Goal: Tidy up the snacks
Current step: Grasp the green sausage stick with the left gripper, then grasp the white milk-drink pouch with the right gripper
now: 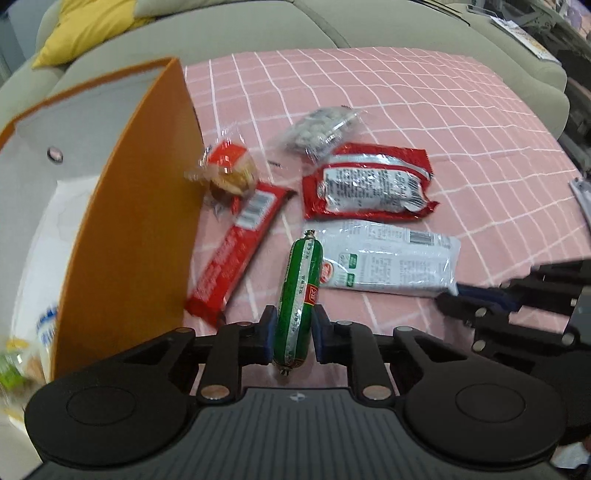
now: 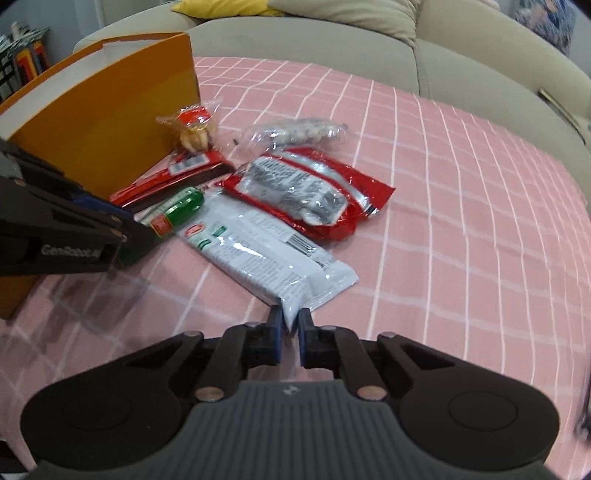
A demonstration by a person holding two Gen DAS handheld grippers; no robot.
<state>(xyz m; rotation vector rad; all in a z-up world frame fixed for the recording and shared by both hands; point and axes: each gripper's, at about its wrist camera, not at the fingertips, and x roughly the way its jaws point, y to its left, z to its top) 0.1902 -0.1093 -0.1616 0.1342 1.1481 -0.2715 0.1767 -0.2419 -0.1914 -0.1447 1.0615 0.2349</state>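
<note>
A green sausage stick (image 1: pixel 299 295) lies lengthwise on the pink checked cloth (image 1: pixel 443 122), and my left gripper (image 1: pixel 294 334) is shut on its near end. Beside it lies a white snack pack (image 2: pixel 258 254); my right gripper (image 2: pixel 289 325) is shut on its near corner. Further back are a long red bar (image 1: pixel 236 243), a red-and-silver packet (image 1: pixel 365 184), a clear bag of pale nuts (image 1: pixel 321 133) and a small wrapped cake (image 1: pixel 229 170). In the right wrist view the left gripper (image 2: pixel 142 242) comes in from the left over the green sausage stick (image 2: pixel 177 210).
An orange box (image 1: pixel 125 206) with a white inside stands open on the left and holds several snacks at its bottom. A beige sofa (image 2: pixel 461 62) with a yellow cushion (image 1: pixel 85 26) runs behind the cloth. Bare cloth stretches to the right.
</note>
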